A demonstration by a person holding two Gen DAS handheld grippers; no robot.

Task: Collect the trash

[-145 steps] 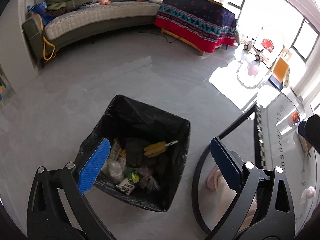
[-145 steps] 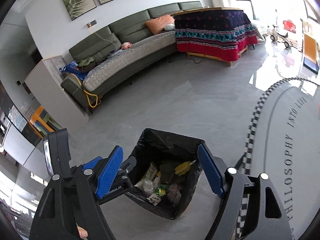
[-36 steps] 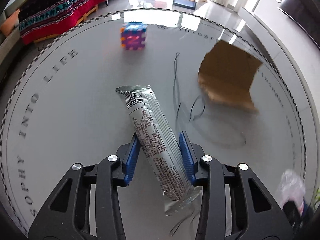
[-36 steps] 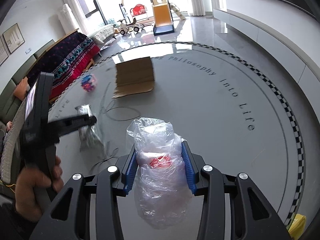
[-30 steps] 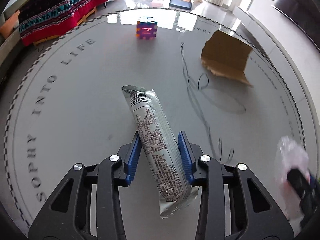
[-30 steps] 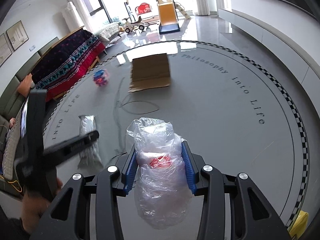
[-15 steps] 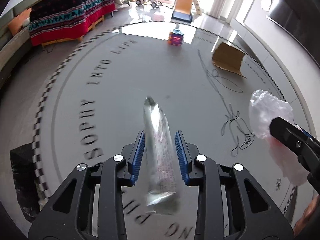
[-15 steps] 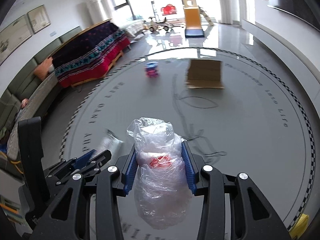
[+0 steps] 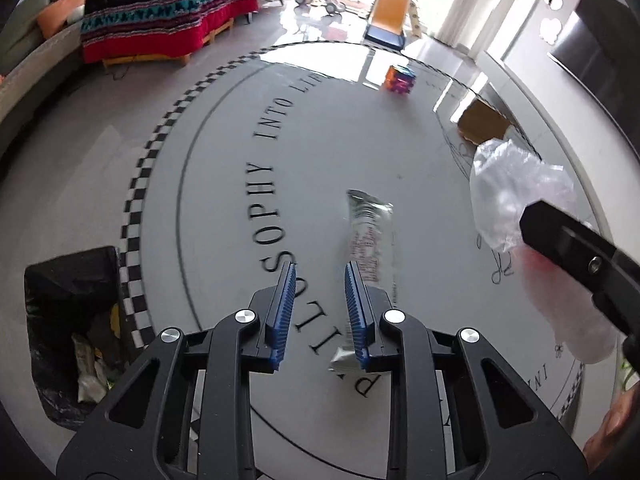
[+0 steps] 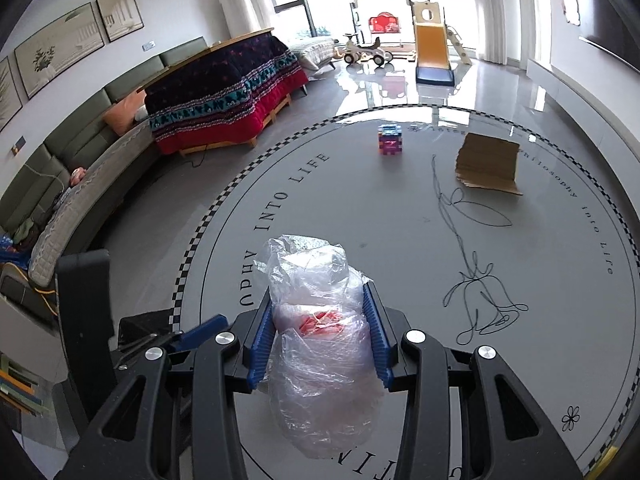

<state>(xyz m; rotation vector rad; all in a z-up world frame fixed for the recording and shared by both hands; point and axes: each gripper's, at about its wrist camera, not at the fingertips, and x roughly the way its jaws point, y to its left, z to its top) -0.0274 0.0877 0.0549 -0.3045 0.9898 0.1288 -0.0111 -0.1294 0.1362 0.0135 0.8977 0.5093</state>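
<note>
Half a second ago the silver snack wrapper (image 9: 370, 240) sat squarely between the blue pads of the left gripper (image 9: 320, 312); now it hangs to the right of the right pad, blurred, and the gap between the pads shows only floor. Those jaws stand a little apart with nothing between them, though the wrapper's lower end lies against the outer side of the right finger (whether it touches or has come free, I cannot tell).

Nearest in the right wrist view, the right gripper (image 10: 318, 340) is clenched on a crumpled clear plastic bag (image 10: 320, 344) with something red inside, the bag bulging above and below the pads. From the left wrist view that same bag (image 9: 516, 200) shows at the right edge, beside the wrapper.

Low at the left stands the black-lined trash bin (image 9: 68, 280), just outside the checkered ring (image 9: 136, 216) of the grey round floor inlay (image 9: 320, 160), with scraps visible inside it.

Farther off on the inlay lie a piece of brown cardboard (image 10: 488, 166) and a small coloured cube toy (image 10: 389, 140), well apart from each other. Beyond them a red and dark patterned cloth (image 10: 224, 92) covers a low table beside the green sofa (image 10: 92, 140), and a yellow slide (image 10: 432, 46) stands by the windows.
</note>
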